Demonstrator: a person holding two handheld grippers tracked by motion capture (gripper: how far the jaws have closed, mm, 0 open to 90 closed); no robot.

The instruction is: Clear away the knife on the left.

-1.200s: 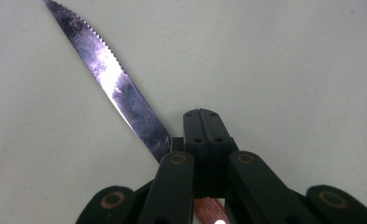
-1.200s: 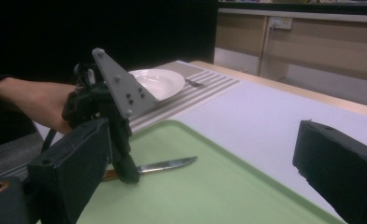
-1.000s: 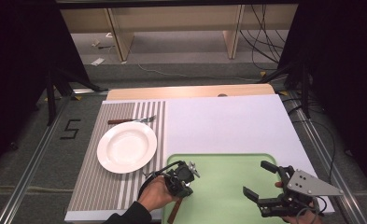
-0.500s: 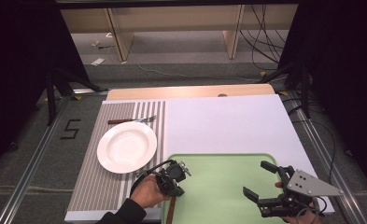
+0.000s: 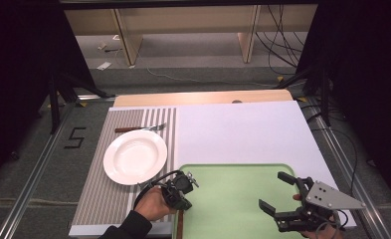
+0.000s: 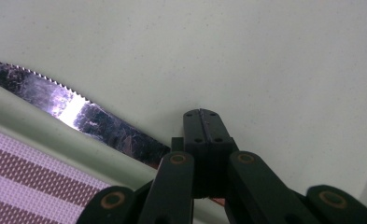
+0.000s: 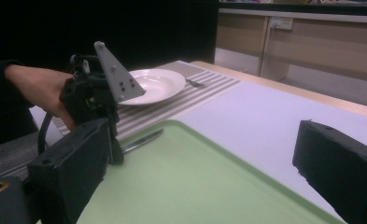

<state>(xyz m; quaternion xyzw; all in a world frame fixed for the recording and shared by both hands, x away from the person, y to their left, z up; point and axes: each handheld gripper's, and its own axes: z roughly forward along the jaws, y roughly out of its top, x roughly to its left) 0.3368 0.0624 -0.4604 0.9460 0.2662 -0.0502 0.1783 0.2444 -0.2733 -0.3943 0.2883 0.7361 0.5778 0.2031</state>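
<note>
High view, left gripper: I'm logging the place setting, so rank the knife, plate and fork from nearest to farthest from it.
From the left gripper, shut on the knife:
1. Knife, in its jaws, at the green tray's left edge.
2. Plate, just beyond on the striped mat.
3. Fork, past the plate at the mat's far end.

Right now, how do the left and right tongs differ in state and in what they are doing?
The left tongs have their jaws shut, clamped on the handle end of the knife at the green tray's left rim; the right tongs stand wide open with nothing between them. The left tongs point down at the tray; the right tongs are held roughly level above it. Both are over the tray.
</note>
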